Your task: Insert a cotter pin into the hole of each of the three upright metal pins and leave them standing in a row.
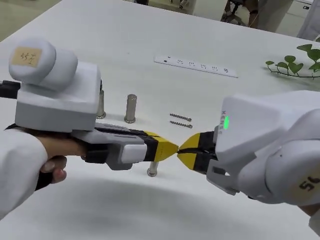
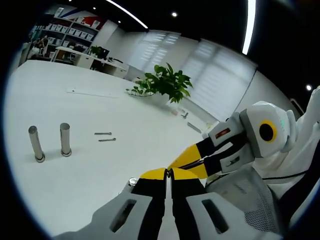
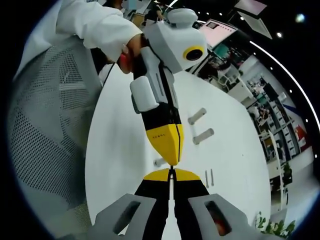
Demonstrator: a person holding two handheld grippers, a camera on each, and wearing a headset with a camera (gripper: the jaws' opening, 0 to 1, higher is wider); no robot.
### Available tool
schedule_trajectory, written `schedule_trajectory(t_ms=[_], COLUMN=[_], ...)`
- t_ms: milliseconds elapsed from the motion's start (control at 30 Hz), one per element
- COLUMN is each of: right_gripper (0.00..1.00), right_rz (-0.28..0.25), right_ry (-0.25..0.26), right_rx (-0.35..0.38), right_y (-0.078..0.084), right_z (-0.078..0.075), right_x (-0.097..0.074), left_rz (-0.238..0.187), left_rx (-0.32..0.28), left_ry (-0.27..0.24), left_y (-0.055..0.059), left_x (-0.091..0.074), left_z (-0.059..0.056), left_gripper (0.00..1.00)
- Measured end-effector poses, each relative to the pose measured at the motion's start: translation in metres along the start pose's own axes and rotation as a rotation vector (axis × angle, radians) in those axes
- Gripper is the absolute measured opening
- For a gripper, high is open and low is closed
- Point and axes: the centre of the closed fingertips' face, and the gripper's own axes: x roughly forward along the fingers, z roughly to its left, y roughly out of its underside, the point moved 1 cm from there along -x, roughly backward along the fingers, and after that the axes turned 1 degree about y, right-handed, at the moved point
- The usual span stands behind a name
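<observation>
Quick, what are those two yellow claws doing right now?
Left gripper: shut, tip against the other; anything pinched is too small to tell.
Right gripper: shut, likewise.

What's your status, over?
Left hand-held gripper and right hand-held gripper shut, tip to tip over one metal pin. Two cotter pins loose on table. No obstruction seen.

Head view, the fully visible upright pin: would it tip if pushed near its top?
Probably: the pin is tall and narrow on a small base. Round, it would likely roll once down. Looks solid metal, so perhaps heavy.
</observation>
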Motion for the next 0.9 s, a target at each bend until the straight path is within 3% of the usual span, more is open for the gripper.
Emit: schedule_trajectory(t_ms=[433, 633, 900], right_gripper=[0.00, 0.00, 0.00], right_rz=[-0.006, -0.011, -0.009], right_ry=[-0.010, -0.020, -0.023], right_rx=[0.015, 0.018, 0.016], right_y=[0.0010, 0.0027, 0.0030], right_z=[0.0028, 0.0066, 0.0080], right_x=[-0.0013, -0.0024, -0.0031], left_rz=[0.010, 0.029, 0.032], left_rx=[-0.006, 0.030, 0.029], left_ry=[0.006, 0.016, 0.014], left_y=[0.0021, 0.0060, 0.0065], left_x=[0.0009, 0.0025, 0.0023], left_z=[-0.0019, -0.0046, -0.0050], left_gripper=[0.00, 0.00, 0.00])
